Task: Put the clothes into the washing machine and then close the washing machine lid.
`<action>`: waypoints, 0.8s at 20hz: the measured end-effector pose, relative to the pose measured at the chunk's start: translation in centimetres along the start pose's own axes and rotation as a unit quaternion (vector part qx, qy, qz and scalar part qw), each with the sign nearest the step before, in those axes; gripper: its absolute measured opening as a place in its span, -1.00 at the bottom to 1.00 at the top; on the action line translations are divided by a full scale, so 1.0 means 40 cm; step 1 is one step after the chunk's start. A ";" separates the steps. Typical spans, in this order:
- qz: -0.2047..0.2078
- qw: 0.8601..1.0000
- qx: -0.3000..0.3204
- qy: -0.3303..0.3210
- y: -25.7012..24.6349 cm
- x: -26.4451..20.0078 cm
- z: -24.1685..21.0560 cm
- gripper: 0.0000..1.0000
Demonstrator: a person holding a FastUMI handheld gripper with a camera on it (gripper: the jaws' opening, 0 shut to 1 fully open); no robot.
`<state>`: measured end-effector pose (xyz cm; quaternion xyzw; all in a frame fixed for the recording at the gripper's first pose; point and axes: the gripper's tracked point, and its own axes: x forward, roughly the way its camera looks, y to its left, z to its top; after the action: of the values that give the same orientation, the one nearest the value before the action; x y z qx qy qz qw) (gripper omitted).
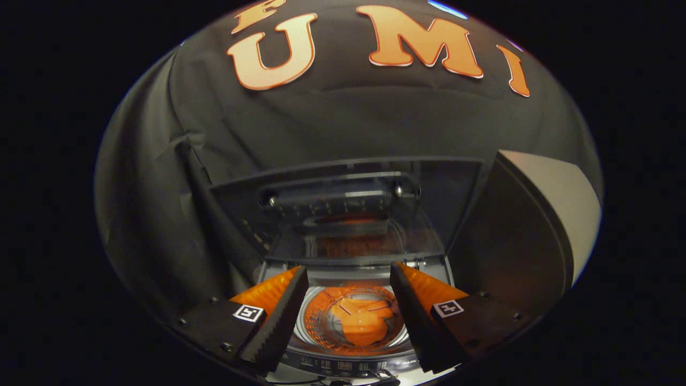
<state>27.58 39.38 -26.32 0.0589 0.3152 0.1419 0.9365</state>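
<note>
While the gripper (348,316) is hanging above the washing machine (348,364), its two fingers are standing wide apart, released, clasping nothing.

Left to right: the left finger (278,316) is sitting just beside the tub's left rim. Between the fingers and below them, the drum (321,316) is lying open, and one piece of clothing (362,321), orange and crumpled, is resting on the drum floor. Judgement: the garment is already in, so the loading step looks finished. The right finger (410,316) is flanking the tub's other side. Well off to the right, one pale curved panel (557,209) is standing; what it belongs to I cannot tell.

Beyond the fingers, one clear lid (348,209) is standing tilted up and back on its hinge, which is keeping the mouth free; it is reflecting the orange interior.

Count: one garment, one lid, two fingers.

Judgement: remaining step is bringing the lid down.
</note>
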 end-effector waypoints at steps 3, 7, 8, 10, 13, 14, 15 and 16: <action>0.000 1.000 -0.012 -0.028 0.010 -0.007 0.066 0.98; 0.000 0.998 -0.017 -0.057 0.014 -0.006 0.155 0.97; 0.000 0.998 -0.020 -0.064 0.012 0.002 0.180 0.98; 0.001 0.997 -0.020 -0.073 0.018 0.010 0.225 0.97; -0.005 0.996 -0.024 -0.083 0.020 0.041 0.268 0.98; -0.007 0.996 -0.025 -0.089 0.020 0.055 0.285 0.97; -0.011 0.996 -0.026 -0.089 0.016 0.070 0.291 0.97; -0.015 0.996 -0.026 -0.085 0.011 0.089 0.293 0.98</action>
<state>37.29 40.64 -18.96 0.0419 0.2315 0.1308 0.9631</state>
